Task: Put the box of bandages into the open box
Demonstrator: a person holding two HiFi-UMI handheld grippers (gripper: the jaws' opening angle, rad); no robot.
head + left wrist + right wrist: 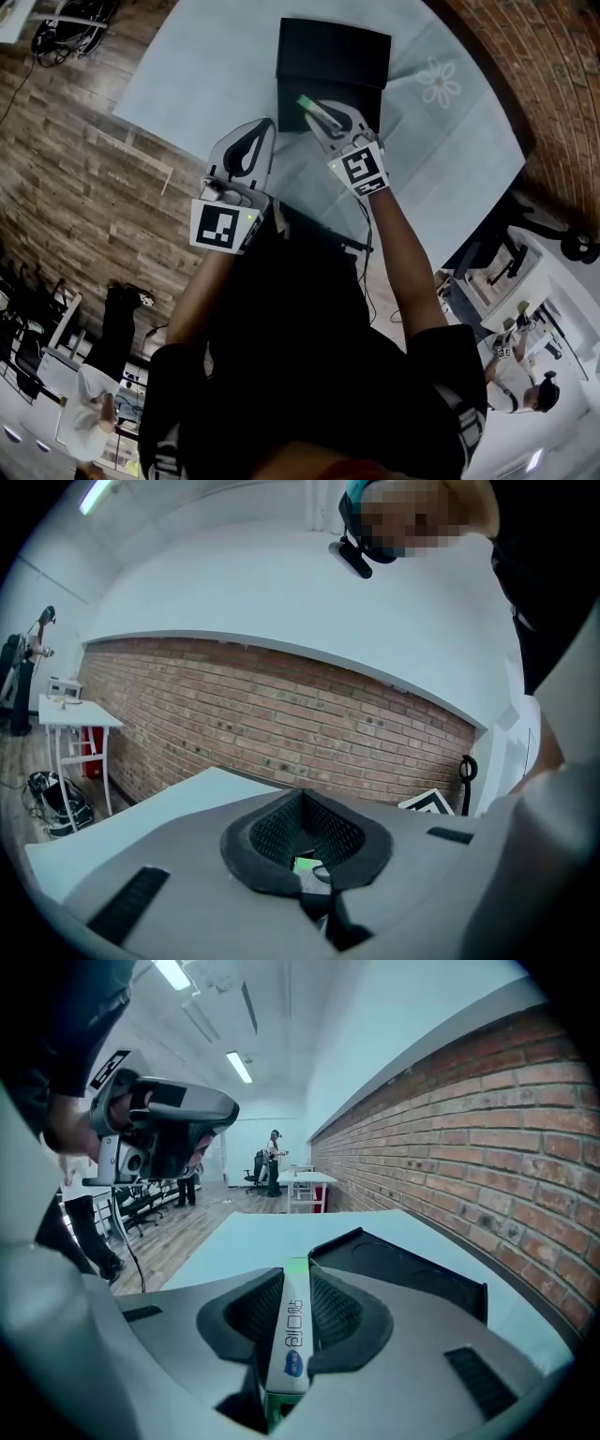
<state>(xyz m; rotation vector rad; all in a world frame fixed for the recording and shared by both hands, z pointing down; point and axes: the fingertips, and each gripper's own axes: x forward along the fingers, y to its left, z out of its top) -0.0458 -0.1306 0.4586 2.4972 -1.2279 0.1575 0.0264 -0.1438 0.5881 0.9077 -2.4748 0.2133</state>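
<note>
1. My right gripper point(287, 1274) was clamped on the slim white-and-green box of bandages point(291, 1335). The box stood on edge between the pads, its long axis running along the jaws.
2. The black open box point(333, 56) lay straight ahead on the pale blue table point(206, 75). The carton's green tip seemed to reach just over its near edge.
3. My left gripper point(267, 127) was closed on nothing, back and to the left, so the right hand was nearer.

The table point(187, 84) lies open left of the open box point(333, 56), whose upright walls seemingly block a low sideways pass.
</note>
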